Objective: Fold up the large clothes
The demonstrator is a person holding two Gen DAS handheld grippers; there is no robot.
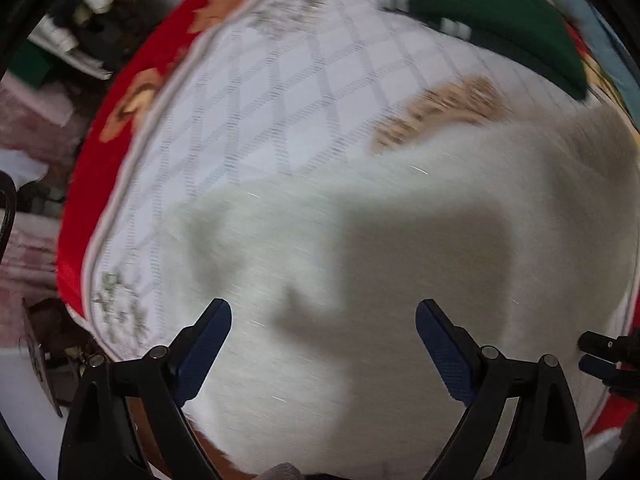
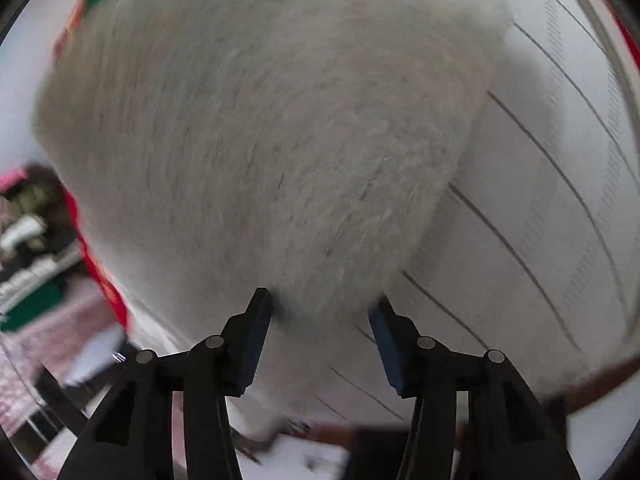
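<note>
A large white fluffy garment (image 1: 400,240) lies on the white quilted mattress (image 1: 260,100). My left gripper (image 1: 323,316) is open and empty just above the garment, and its shadow falls on the fleece. In the right wrist view the same garment (image 2: 260,140) fills most of the frame, blurred. My right gripper (image 2: 320,308) has its jaws apart, with a bunch of the fleece lying between the fingertips. The right gripper also shows at the right edge of the left wrist view (image 1: 600,356).
A red floral blanket (image 1: 132,92) borders the mattress. A dark green garment (image 1: 500,20) with striped cuffs lies at the far edge. A tan patch (image 1: 440,112) shows beside the white fleece. Cluttered items and pink fabric (image 1: 32,128) sit off the bed to the left.
</note>
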